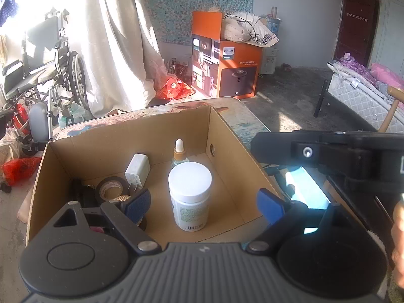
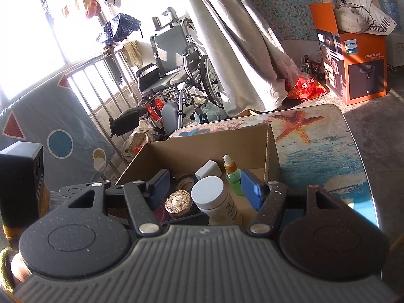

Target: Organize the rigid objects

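An open cardboard box (image 1: pixel 227 131) (image 2: pixel 271 151) stands on the table. Inside it a white-capped bottle (image 1: pixel 190 195) (image 2: pixel 214 199) stands upright, with a dropper bottle (image 1: pixel 178 151) (image 2: pixel 233 174), a white charger (image 1: pixel 137 170) (image 2: pixel 209 169), a roll of black tape (image 1: pixel 111 189) (image 2: pixel 185 182) and a gold ribbed lid (image 2: pixel 176 202). My left gripper (image 1: pixel 203 205) is open over the box, the white bottle between its blue pads, not touching. My right gripper (image 2: pixel 205 190) is open and empty above the box's near side; its body also shows in the left wrist view (image 1: pixel 328 156).
The table (image 2: pixel 328 156) has a sea-and-starfish cover and stretches right of the box. A wheelchair (image 2: pixel 174 75) stands by the curtain at the back. An orange Philips box (image 1: pixel 227 70) sits on the floor beyond. A bed (image 1: pixel 361 93) is at the right.
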`<action>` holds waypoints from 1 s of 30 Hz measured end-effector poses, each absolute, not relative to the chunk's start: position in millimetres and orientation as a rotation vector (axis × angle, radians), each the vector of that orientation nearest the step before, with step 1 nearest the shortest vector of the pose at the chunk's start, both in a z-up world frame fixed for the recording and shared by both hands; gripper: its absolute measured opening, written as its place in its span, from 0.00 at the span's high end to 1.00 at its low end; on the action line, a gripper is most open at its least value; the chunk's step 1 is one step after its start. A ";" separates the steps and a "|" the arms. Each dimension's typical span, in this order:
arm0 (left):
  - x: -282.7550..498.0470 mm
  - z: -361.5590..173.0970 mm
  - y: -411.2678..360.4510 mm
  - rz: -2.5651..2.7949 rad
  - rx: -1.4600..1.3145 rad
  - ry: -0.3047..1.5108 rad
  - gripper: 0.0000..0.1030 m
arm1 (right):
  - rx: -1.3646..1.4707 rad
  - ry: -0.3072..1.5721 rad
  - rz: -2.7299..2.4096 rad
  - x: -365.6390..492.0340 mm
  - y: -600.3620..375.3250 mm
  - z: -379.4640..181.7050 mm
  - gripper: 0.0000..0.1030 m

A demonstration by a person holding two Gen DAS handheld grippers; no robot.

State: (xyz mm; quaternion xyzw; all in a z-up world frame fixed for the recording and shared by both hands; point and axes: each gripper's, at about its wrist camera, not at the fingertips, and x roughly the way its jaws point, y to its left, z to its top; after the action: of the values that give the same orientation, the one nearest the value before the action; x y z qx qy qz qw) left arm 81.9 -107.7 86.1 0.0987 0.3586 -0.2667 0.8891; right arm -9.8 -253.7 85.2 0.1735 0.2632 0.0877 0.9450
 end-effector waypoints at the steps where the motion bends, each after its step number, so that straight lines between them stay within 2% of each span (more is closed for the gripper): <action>1: 78.5 86.4 -101.6 -0.551 0.188 0.748 0.09 | 0.349 0.526 0.167 -16.3 -252.0 87.4 0.35; 4: 66.4 86.3 -79.3 -0.521 0.143 0.744 0.01 | 0.329 0.498 0.128 -34.9 -245.4 90.5 0.20; 8: 55.2 88.0 -46.3 -0.424 0.084 0.744 0.00 | 0.298 0.484 0.043 -58.9 -231.7 84.0 0.01; 19: 55.0 88.4 -6.2 -0.164 0.101 0.773 0.00 | 0.186 0.596 -0.145 -59.3 -174.2 32.3 0.01; 30: 62.4 74.4 -5.9 -0.200 0.169 0.770 0.00 | 0.189 0.689 -0.156 -22.3 -160.9 16.3 0.01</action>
State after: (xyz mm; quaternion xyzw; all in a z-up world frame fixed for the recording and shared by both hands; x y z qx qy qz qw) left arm 62.4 -5.9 74.4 0.0824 0.3744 -0.0973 0.9184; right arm -22.3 -160.9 16.3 0.0926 0.3370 -0.0764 0.9338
